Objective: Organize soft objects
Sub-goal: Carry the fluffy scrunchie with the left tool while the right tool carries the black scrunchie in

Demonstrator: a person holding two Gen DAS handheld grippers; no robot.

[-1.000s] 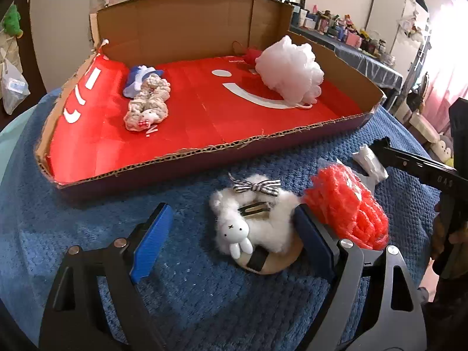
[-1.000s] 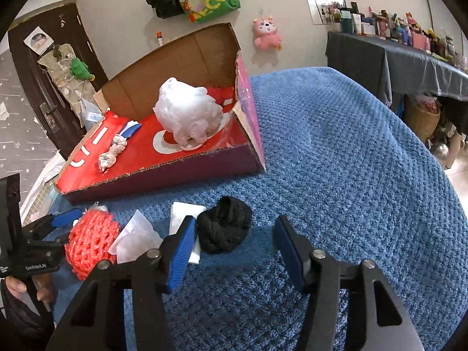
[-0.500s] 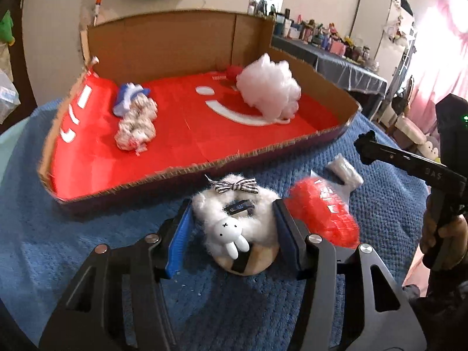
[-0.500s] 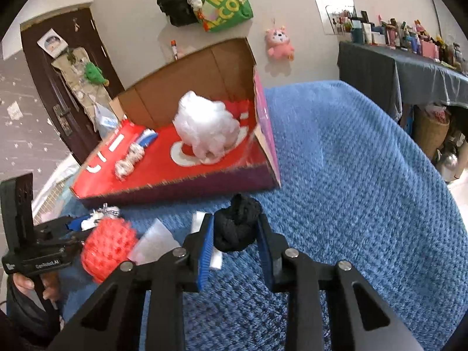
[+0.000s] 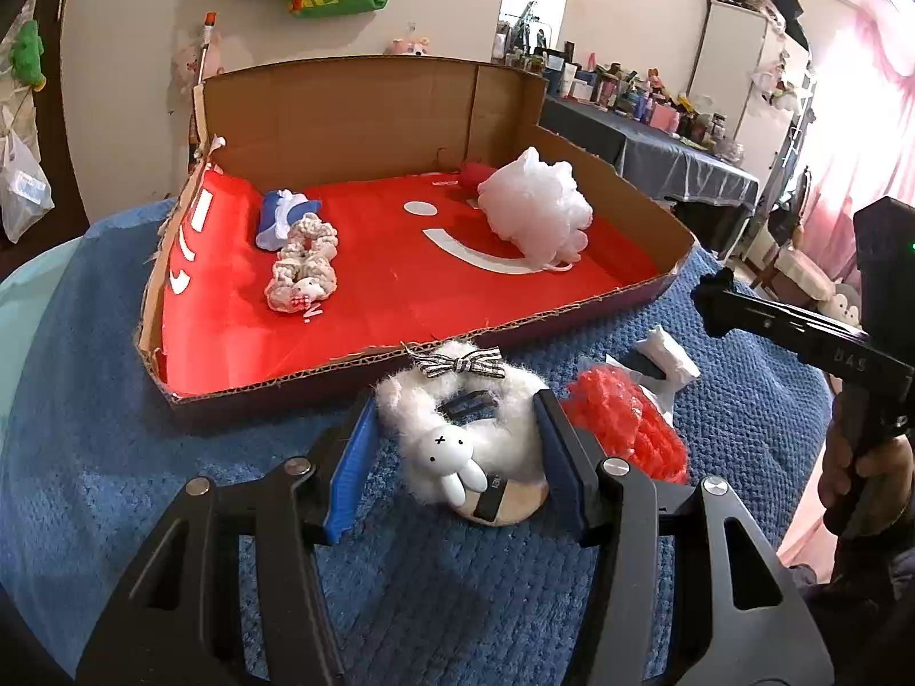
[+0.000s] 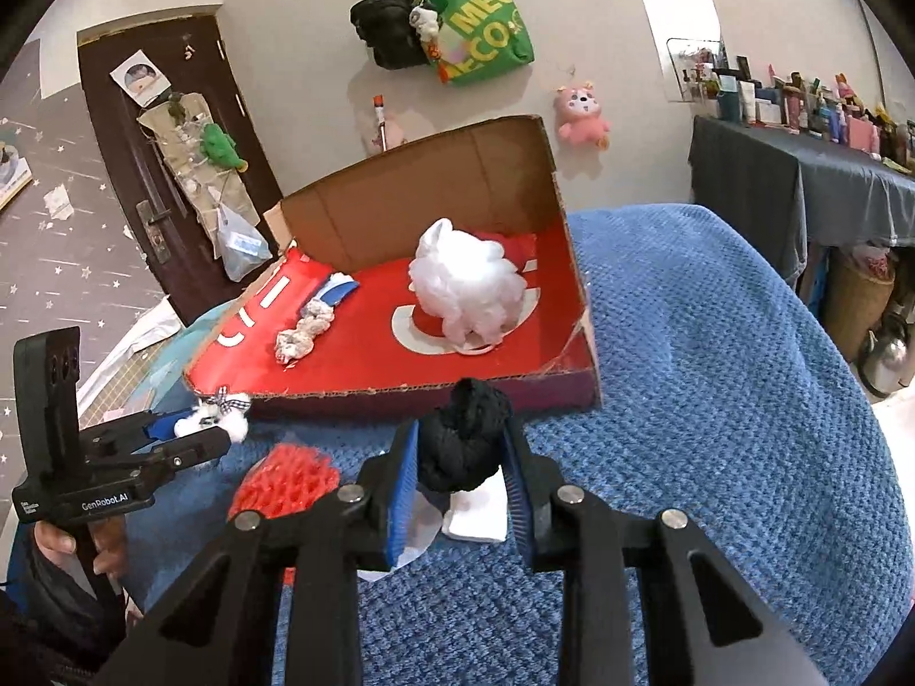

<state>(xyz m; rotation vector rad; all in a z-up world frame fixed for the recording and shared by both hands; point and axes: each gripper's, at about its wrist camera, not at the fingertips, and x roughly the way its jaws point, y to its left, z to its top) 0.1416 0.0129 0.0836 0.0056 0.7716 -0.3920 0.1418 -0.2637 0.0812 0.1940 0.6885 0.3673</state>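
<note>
A: Left gripper (image 5: 457, 446) clamped on white fluffy scrunchie (image 5: 457, 417), bunny charm facing the camera. Held just clear of the blue blanket (image 5: 86, 457), near the box front wall.

B: Right gripper (image 6: 460, 457) squeezed tight on black scrunchie (image 6: 466, 434), above white packet (image 6: 477, 514).

A: Both gripped at the sides, probably for carrying into the cardboard box (image 5: 366, 108).

B: Already inside: white bath pouf (image 5: 534, 208), beige scrunchie (image 5: 303, 263). Red mesh sponge (image 5: 626, 426) left outside on blanket.

Legible text: wall bag & gripper body.
Green bag (image 6: 486, 37) reads "MEC… ECO" (partly hidden); left gripper (image 6: 203, 429) housing marked "GenRobot.AI".
</note>
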